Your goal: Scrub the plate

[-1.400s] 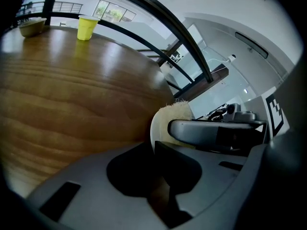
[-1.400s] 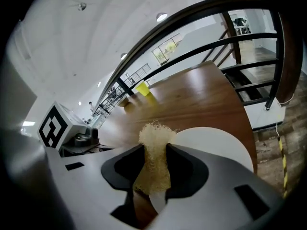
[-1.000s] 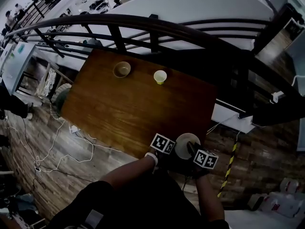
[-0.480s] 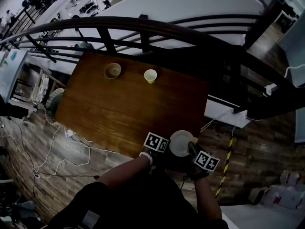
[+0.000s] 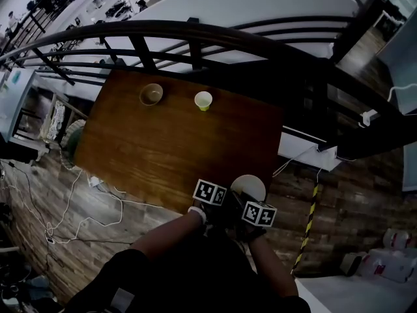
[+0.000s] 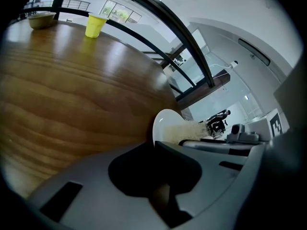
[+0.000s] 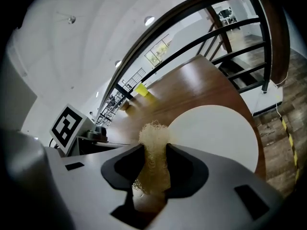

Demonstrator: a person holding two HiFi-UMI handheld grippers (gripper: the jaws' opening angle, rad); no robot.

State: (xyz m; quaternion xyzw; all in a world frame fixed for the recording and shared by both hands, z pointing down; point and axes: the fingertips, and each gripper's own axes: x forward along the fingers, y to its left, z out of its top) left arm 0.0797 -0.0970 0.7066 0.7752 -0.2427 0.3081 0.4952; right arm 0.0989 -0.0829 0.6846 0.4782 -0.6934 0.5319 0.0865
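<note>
Head view, looking steeply down: a brown wooden tabletop w/ a dark curved railing along its far side. A white round plate sits at the near right corner, partly over the edge, close to the person. Both arms reach in from the bottom of frame, and the two marker cubes sit side by side just below the plate.

Left tongs: jaws closed onto the plate's near rim. In the left gripper view the plate shows almost edge-on, rising from between the jaw tips.

Right tongs: jaws clamped on a pale yellowish mesh scrubber, which sticks up past the jaw tips. In the right gripper view the scrubber's top lies at the plate's left edge, w/ the plate's bare white face spreading to the right. In the left gripper view the scrubber appears pressed against the plate's face.

Far side of the tabletop, well apart from the plate: a small bowl & a yellow cup, near each other, both upright, bowl to the left. Below & left of the tabletop is a wood-plank floor w/ loose white cables lying on it.
</note>
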